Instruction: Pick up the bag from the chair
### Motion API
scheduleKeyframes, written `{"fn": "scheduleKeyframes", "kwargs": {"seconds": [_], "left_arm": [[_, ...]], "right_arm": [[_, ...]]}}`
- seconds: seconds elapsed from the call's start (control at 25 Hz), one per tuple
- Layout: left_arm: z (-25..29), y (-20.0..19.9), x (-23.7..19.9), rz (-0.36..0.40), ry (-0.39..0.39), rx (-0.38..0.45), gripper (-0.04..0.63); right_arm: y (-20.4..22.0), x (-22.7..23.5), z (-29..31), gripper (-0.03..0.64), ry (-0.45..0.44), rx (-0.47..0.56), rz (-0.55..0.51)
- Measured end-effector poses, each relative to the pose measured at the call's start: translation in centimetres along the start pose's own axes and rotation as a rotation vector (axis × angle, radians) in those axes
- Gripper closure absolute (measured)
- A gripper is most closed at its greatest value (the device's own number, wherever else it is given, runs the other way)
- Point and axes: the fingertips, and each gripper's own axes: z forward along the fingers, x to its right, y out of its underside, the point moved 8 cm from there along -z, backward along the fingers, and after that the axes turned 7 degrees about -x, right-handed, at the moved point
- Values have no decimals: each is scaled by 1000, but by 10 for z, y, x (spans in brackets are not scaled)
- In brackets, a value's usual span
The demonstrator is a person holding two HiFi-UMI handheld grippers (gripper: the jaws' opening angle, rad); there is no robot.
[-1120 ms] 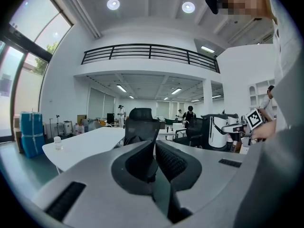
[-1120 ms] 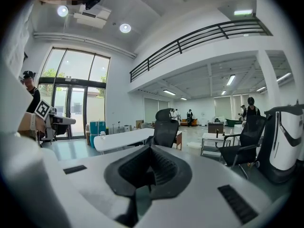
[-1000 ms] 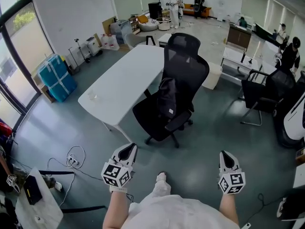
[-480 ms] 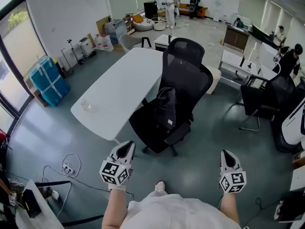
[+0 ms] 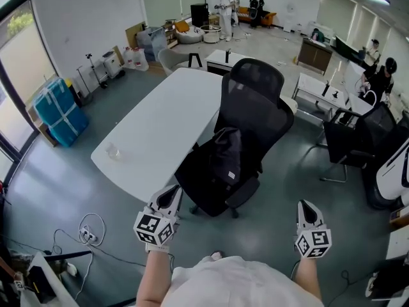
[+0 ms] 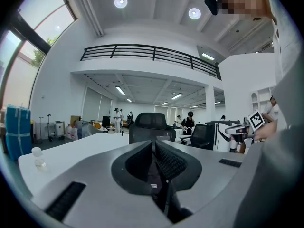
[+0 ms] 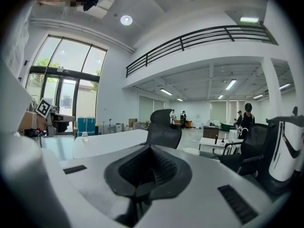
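Note:
A black bag (image 5: 227, 157) with a small white label leans upright on the seat of a black mesh office chair (image 5: 252, 101) beside a white table (image 5: 160, 126). My left gripper (image 5: 170, 197) is shut and empty, just short of the chair's seat edge, pointing at the bag. In the left gripper view the bag (image 6: 152, 174) shows low behind the shut left gripper (image 6: 154, 144), under the chair's back (image 6: 147, 122). My right gripper (image 5: 306, 207) is shut and empty over bare floor, right of the chair. From the right gripper (image 7: 149, 148) the chair (image 7: 164, 123) stands ahead.
A small clear bottle (image 5: 113, 151) stands on the table's near end. A second black chair (image 5: 354, 136) and a white machine (image 5: 393, 178) are at the right. Cables (image 5: 89, 228) lie on the floor at left. Blue wrapped packs (image 5: 56, 110) stand by the window. People (image 5: 223, 5) stand far back.
The chair and the bag have come nearer and lower in the head view. Both grippers kept their place at the bottom of that view and stayed shut.

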Motion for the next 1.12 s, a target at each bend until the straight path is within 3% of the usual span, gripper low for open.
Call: {"fn": "scheduleKeyframes", "kwargs": {"seconds": [0.6, 1.12], "left_arm": [[40, 1, -29, -50, -38, 13, 555], [162, -26, -63, -62, -73, 10, 554]], "right_arm": [[-18, 11, 80, 598, -59, -13, -30], [-56, 70, 224, 597, -171, -35, -75]]}}
